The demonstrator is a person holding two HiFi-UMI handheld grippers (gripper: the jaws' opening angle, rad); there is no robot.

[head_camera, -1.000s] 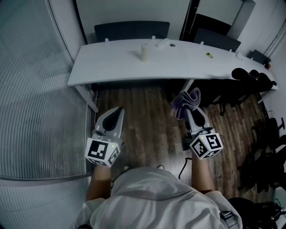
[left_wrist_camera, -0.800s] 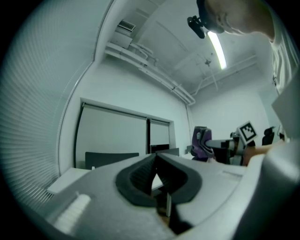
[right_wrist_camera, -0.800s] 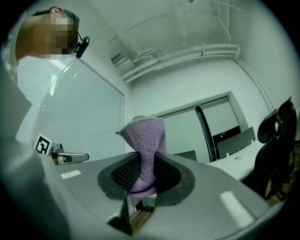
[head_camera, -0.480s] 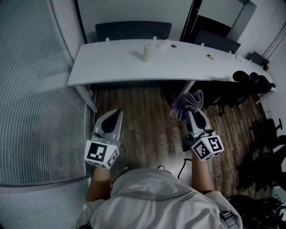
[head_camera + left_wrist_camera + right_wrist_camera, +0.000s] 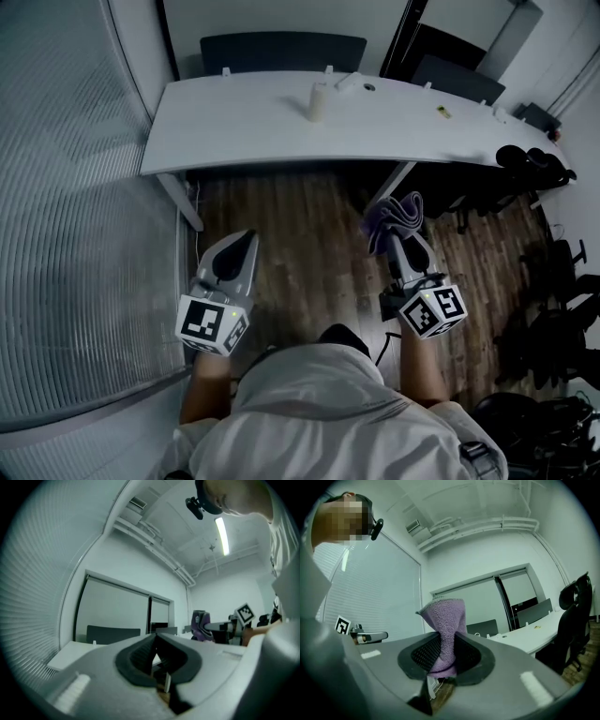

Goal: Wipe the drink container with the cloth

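Observation:
A pale drink container (image 5: 319, 101) stands upright on the long white table (image 5: 234, 131), far ahead of both grippers. My right gripper (image 5: 401, 232) is shut on a folded purple cloth (image 5: 397, 217), which sticks up past its jaws over the wooden floor; in the right gripper view the cloth (image 5: 445, 630) is pinched between the dark pads. My left gripper (image 5: 238, 246) hangs over the floor to the left, shut with nothing in it. In the left gripper view its jaws meet at the tip (image 5: 154, 637), and the right gripper with the cloth (image 5: 201, 625) shows beyond.
A small white object (image 5: 345, 82) and a tiny yellow item (image 5: 443, 112) also lie on the table. Dark chairs (image 5: 281, 52) stand behind it and black office chairs (image 5: 530, 169) at the right. A ribbed glass wall (image 5: 75, 216) runs along the left.
The head view has shifted slightly, so the table and container sit a little lower and further right in frame. Both grippers keep their places and grips.

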